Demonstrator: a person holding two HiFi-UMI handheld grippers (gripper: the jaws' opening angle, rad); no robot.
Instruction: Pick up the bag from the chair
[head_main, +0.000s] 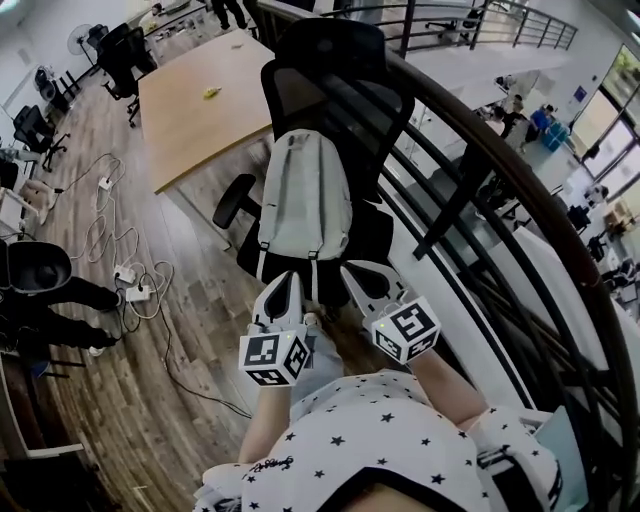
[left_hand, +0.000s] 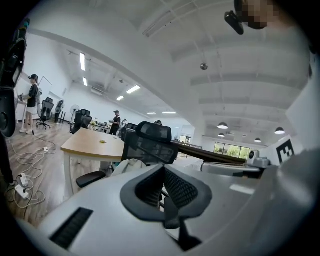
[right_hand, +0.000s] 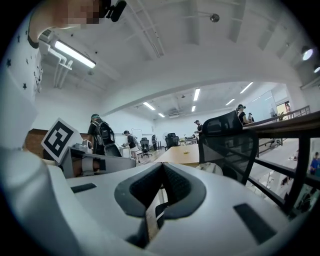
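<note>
Facing bag (head_main: 305, 195) on chair (head_main: 335, 95): left hand-held gripper (head_main: 288, 283), right hand-held gripper (head_main: 360, 276), both closed, empty.

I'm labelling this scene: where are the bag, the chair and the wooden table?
bag (head_main: 305, 195): head view, middle of its grey front.
chair (head_main: 330, 45): head view, on its black headrest.
wooden table (head_main: 195, 120): head view, bare part of its top.

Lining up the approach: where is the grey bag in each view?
Head view: the bag stands centre frame, against the black mesh chair.
Left gripper view: a pale sliver of it, left of centre, below the chair's back.
Right gripper view: a pale sliver, right of centre, below the chair's back.
Shared landmark: the black mesh chair.
</note>
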